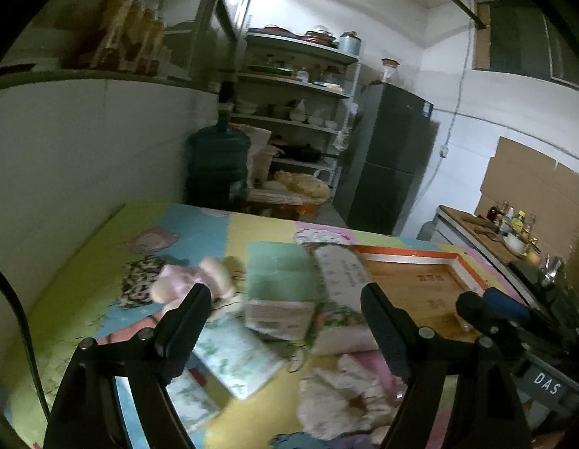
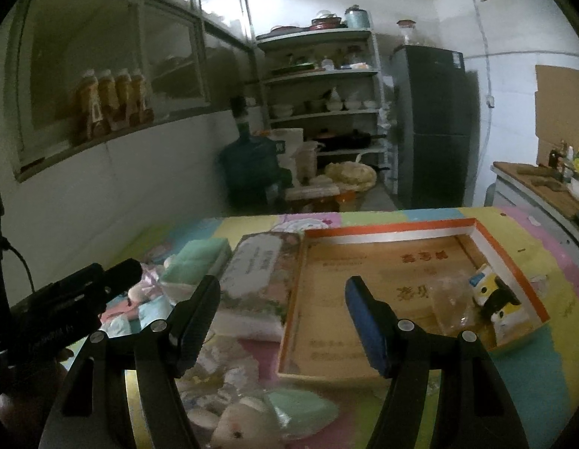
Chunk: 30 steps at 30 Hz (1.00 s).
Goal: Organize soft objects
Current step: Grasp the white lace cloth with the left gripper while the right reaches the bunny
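Both grippers hover over the tabletop, which is covered in a pastel patchwork cloth. Left gripper: fingers wide apart, nothing between the pads. Right gripper: fingers also standing apart and empty; its blue pad also shows in the left view, over the box. The shallow cardboard box, with an orange and white rim, sits on the right half of the tabletop and already holds a small cartoon plush and what looks like a clear plastic bag, both in its right corner. Loose soft things lie to the left and in front of it: a pink-and-cream stuffed toy near my left fingertip, a green folded cloth, a floral tissue pack touching the box's left wall, a pale blue printed pack just below my left fingers, and a cream plush rabbit under the right gripper. I judge all of these light and squashy, not fragile. The toys should be pinched across the body, not by a limb that would stretch. The wrapped packs look slick, so I would take them across the narrow side and close firmly. The picture is dim and blurred, so fine detail is uncertain.
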Each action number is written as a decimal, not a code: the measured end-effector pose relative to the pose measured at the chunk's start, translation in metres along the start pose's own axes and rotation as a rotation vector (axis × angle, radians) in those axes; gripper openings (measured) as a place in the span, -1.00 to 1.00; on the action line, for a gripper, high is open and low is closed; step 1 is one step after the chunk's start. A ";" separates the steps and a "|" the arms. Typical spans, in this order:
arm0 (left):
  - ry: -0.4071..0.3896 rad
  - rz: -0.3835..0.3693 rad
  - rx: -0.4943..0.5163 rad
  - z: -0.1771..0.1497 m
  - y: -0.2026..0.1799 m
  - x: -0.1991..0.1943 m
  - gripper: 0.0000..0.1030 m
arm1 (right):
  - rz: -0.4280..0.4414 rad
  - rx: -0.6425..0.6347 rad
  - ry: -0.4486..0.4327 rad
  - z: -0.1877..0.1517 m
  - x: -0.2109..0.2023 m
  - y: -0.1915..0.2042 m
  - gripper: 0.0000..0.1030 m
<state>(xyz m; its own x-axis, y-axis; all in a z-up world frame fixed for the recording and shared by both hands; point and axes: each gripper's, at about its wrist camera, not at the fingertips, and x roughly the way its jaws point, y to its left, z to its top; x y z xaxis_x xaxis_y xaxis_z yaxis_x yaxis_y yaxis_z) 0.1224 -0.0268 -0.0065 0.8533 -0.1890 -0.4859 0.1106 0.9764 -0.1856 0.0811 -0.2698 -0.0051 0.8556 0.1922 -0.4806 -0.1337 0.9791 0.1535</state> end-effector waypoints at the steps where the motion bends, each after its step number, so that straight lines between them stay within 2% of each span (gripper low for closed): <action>1: 0.001 0.007 -0.003 -0.001 0.004 -0.001 0.60 | 0.002 -0.004 0.004 -0.001 0.001 0.002 0.38; 7: 0.008 0.033 -0.016 -0.008 0.022 -0.005 0.60 | 0.006 -0.024 0.032 -0.015 -0.002 0.011 0.38; 11: 0.012 0.024 -0.018 -0.015 0.028 -0.008 0.60 | 0.003 -0.035 0.050 -0.029 -0.006 0.012 0.38; 15: 0.051 -0.047 0.003 -0.022 0.025 -0.003 0.60 | 0.004 -0.033 0.053 -0.036 -0.008 0.012 0.38; 17: 0.107 -0.125 0.018 -0.028 0.017 0.005 0.60 | 0.001 -0.026 0.050 -0.037 -0.008 0.011 0.38; 20: 0.192 -0.188 0.051 -0.044 0.003 0.021 0.59 | -0.005 -0.018 0.044 -0.038 -0.010 0.010 0.38; 23: 0.240 -0.197 0.069 -0.054 -0.007 0.034 0.45 | -0.014 -0.011 0.043 -0.040 -0.012 0.005 0.38; 26: 0.277 -0.202 0.080 -0.062 -0.013 0.047 0.20 | -0.026 -0.002 0.049 -0.042 -0.012 0.000 0.38; 30: 0.305 -0.219 0.098 -0.070 -0.019 0.055 -0.39 | -0.039 0.016 0.056 -0.046 -0.013 -0.008 0.38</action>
<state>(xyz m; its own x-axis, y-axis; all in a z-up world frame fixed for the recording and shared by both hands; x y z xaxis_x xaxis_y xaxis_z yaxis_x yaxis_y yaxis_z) 0.1313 -0.0626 -0.0899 0.6149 -0.4025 -0.6781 0.3342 0.9119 -0.2383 0.0485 -0.2771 -0.0396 0.8308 0.1581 -0.5336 -0.0927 0.9847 0.1474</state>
